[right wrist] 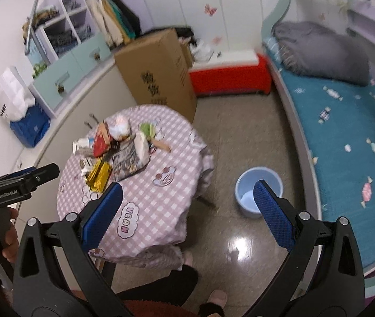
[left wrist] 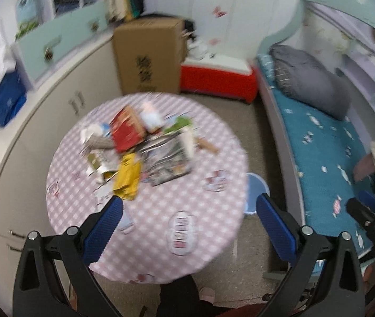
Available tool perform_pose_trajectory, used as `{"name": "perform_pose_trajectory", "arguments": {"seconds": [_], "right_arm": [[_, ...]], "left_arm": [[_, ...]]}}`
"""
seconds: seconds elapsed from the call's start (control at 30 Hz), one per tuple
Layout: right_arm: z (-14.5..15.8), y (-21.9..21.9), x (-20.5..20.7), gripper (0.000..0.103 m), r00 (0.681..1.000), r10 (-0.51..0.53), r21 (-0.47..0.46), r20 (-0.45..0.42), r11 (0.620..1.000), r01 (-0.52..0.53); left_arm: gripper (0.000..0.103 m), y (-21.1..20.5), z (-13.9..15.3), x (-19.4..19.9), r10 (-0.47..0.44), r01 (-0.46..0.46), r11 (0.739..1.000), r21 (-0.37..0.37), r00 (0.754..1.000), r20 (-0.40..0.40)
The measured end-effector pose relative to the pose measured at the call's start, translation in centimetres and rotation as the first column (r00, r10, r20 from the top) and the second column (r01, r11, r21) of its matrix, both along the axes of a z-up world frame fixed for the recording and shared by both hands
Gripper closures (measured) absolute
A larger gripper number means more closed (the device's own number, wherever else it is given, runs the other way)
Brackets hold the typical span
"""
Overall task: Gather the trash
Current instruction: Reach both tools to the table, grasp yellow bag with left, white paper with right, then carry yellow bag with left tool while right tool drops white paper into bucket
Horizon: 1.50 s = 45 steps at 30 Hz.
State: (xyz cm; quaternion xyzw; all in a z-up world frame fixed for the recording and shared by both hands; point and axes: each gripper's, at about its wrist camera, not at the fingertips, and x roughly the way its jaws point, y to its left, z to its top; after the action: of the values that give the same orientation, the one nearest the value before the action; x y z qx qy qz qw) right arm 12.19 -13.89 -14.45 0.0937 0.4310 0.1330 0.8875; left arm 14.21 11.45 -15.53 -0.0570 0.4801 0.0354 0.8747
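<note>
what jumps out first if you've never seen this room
The eye lands on the heap of trash piled toward the far side of the round table with its pink checked cloth, a red box and a yellow wrapper brightest among it. Next comes the pale blue bucket on the floor to the table's right, beside the bed. Both grippers, left and right, hang open above, holding nothing.

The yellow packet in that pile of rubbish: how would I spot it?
Find the round table with the pink checked cloth. In the trash heap on it, the yellow packet lies at the near edge, shiny and crinkled, the only gold-yellow piece beside the red box.
</note>
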Motion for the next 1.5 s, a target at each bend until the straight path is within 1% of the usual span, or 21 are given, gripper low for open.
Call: {"name": "perform_pose_trajectory", "arguments": {"seconds": [0.2,0.3,0.43,0.47,0.5,0.53,0.6,0.67,0.73,0.77,0.8,0.83,0.9,0.93,1.0,1.03,1.07,1.17,1.27,1.37,1.5], "right_arm": [[-4.5,6.1,6.0,0.006,0.989,0.062,0.003,-0.137,0.998,-0.062],[-6.6,9.3,8.4,0.006,0.978,0.079,0.009,-0.192,0.997,-0.079],[-10.1,12.9,11.9,0.007,0.959,0.084,-0.003,-0.272,0.996,-0.088],[-10.7,13.8,12.5,0.011,0.955,0.085,-0.011,-0.284,0.996,-0.091],[-11.4,14.6,13.3,0.013,0.951,0.086,-0.016,-0.298,0.995,-0.095],[-11.9,15.2,13.8,0.016,0.948,0.086,-0.015,-0.307,0.995,-0.096],[-13.2,16.6,15.4,0.018,0.943,0.088,-0.011,-0.321,0.995,-0.096],[-14.6,17.8,17.0,0.024,0.935,0.092,0.003,-0.341,0.995,-0.097],[-15.6,18.7,18.2,0.030,0.930,0.095,0.016,-0.355,0.995,-0.095],[-16.2,19.3,18.8,0.032,0.928,0.094,0.012,-0.361,0.995,-0.096],[-16.8,19.7,19.4,0.033,0.925,0.095,0.016,-0.369,0.995,-0.096],[-17.3,20.0,19.9,0.039,0.922,0.090,0.014,-0.377,0.996,-0.091],[-18.2,20.7,20.4,0.052,0.913,0.090,0.017,-0.398,0.996,-0.091],[-18.6,21.0,20.6,0.065,0.904,0.101,0.033,-0.415,0.995,-0.096],[-18.6,21.3,20.4,0.067,0.904,0.111,0.021,-0.413,0.993,-0.112],[-18.4,21.4,20.3,0.070,0.905,0.126,0.024,-0.407,0.992,-0.127],[-18.1,21.2,20.2,0.073,0.906,0.128,0.027,-0.405,0.991,-0.128],[-16.9,20.8,19.5,0.078,0.906,0.157,0.056,-0.394,0.988,-0.147],[-15.0,20.3,18.3,0.080,0.908,0.188,0.077,-0.374,0.982,-0.172],[-13.4,19.5,17.5,0.081,0.914,0.206,0.105,-0.350,0.978,-0.180],[-10.6,16.9,16.8,0.081,0.931,0.211,0.140,-0.298,0.974,-0.176]], "left_arm": [[0.005,8.6,-6.6,4.3,0.078,-0.092,0.991,-0.101,0.988,-0.134],[0.005,10.6,-9.2,6.1,0.085,-0.102,0.991,-0.091,0.980,-0.178],[0.007,12.3,-13.2,9.0,0.056,-0.078,0.994,-0.074,0.964,-0.259],[0.009,12.5,-13.9,9.5,0.046,-0.067,0.995,-0.068,0.962,-0.270],[0.019,12.6,-14.5,9.9,0.037,-0.056,0.997,-0.059,0.958,-0.284],[0.025,12.9,-15.4,10.5,0.029,-0.047,0.998,-0.052,0.952,-0.306],[0.026,13.4,-16.8,11.3,0.009,-0.030,0.998,-0.057,0.942,-0.336],[0.032,13.9,-18.1,12.0,-0.012,-0.008,0.999,-0.052,0.930,-0.367],[0.039,14.3,-18.9,12.4,-0.052,0.017,0.995,-0.094,0.922,-0.383],[0.041,14.4,-19.1,12.6,-0.069,0.027,0.993,-0.115,0.921,-0.384],[0.050,14.3,-19.2,12.7,-0.096,0.045,0.989,-0.141,0.920,-0.381],[0.051,14.2,-19.2,12.7,-0.108,0.056,0.988,-0.147,0.919,-0.378],[0.059,14.1,-18.9,12.7,-0.125,0.083,0.988,-0.129,0.926,-0.356],[0.067,14.1,-18.8,12.6,-0.128,0.089,0.988,-0.125,0.929,-0.346],[0.075,14.3,-18.3,12.5,-0.130,0.088,0.987,-0.135,0.930,-0.344],[0.087,14.7,-18.2,12.5,-0.123,0.077,0.986,-0.145,0.930,-0.345],[0.094,14.9,-18.1,12.4,-0.114,0.068,0.987,-0.143,0.931,-0.346],[0.097,15.3,-16.1,12.0,-0.100,0.048,0.984,-0.170,0.944,-0.315],[0.098,14.9,-13.8,11.7,-0.100,0.057,0.985,-0.164,0.958,-0.269],[0.099,14.6,-11.6,11.1,-0.092,0.053,0.984,-0.169,0.969,-0.231],[0.099,12.5,-8.3,10.6,-0.091,0.063,0.985,-0.160,0.981,-0.170]]}}
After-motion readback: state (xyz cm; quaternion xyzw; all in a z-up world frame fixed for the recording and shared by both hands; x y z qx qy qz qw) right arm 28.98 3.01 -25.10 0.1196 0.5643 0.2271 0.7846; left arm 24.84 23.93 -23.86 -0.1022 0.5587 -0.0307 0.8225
